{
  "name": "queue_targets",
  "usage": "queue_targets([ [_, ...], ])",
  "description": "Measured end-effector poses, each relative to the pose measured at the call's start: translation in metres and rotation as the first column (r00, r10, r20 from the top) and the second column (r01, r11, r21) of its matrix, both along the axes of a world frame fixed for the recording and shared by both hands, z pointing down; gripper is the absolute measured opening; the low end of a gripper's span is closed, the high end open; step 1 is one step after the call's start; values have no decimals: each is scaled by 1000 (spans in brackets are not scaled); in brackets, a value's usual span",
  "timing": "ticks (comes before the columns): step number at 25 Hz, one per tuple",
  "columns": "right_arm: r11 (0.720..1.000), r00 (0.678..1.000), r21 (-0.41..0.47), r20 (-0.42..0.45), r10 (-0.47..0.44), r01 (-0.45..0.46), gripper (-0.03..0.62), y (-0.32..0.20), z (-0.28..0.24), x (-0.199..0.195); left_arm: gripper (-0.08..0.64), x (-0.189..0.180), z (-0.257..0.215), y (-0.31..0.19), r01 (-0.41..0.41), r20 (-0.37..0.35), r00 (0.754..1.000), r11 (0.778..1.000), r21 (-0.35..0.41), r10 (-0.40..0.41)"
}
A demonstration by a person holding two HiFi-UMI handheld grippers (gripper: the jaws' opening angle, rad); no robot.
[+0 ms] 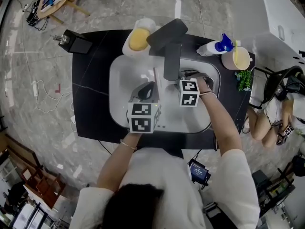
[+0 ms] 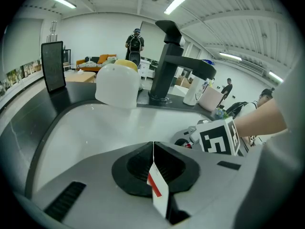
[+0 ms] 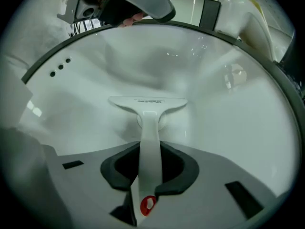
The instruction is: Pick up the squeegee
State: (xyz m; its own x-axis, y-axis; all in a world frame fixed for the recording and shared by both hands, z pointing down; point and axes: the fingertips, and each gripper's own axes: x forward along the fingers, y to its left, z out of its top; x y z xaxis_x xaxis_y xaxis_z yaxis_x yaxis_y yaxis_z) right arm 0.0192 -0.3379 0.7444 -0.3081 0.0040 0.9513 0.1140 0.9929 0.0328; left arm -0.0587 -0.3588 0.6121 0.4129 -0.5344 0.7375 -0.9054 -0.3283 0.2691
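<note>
Jaws of the right gripper (image 3: 148, 170) are closed on the long handle of the white plastic squeegee (image 3: 149, 128); the handle's near end, with a red mark, sticks out behind the jaws; the wide blade points away, low inside the white oval sink basin (image 3: 228, 128), and I cannot tell if it touches the bottom. The left gripper (image 2: 153, 168) has its jaws pressed together on a thin white card with a red stripe (image 2: 158, 189), seen almost edge on; both grippers are over the basin, near each other. Behind them the black angular faucet (image 2: 169, 61) stands on the black stone counter (image 1: 90, 94); beside its foot is a white rounded object with a yellow top (image 2: 116, 82); on the other side are a white spray bottle with a blue head (image 1: 217, 46), a pale round cup (image 1: 239, 58) and a small green plant (image 1: 244, 79); at the far left corner stands a black flat screen (image 2: 52, 66).
</note>
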Motion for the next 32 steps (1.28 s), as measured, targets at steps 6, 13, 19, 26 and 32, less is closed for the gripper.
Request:
queue_targets([
  [6, 1000, 1000, 11, 2, -9, 9, 85, 3, 1, -1, 27, -4, -3, 1, 7, 3, 1000, 1000, -8, -6],
  [13, 998, 998, 8, 20, 66, -66, 84, 6, -4, -3, 26, -9, -1, 7, -1, 7, 1000, 1000, -31, 1],
  [19, 979, 983, 103, 67, 170, -177, 84, -4, -36, 2, 26, -26, -19, 3, 47, 2, 999, 999, 5, -47],
  [26, 967, 964, 40, 100, 246, -251, 84, 29, -70, -6, 26, -27, -44, 26, 52, 17, 998, 998, 47, -53],
  [32, 942, 935, 68, 161, 316, -330, 84, 44, -104, -2, 26, -25, -63, 48, 125, -27, 992, 989, 78, -123],
])
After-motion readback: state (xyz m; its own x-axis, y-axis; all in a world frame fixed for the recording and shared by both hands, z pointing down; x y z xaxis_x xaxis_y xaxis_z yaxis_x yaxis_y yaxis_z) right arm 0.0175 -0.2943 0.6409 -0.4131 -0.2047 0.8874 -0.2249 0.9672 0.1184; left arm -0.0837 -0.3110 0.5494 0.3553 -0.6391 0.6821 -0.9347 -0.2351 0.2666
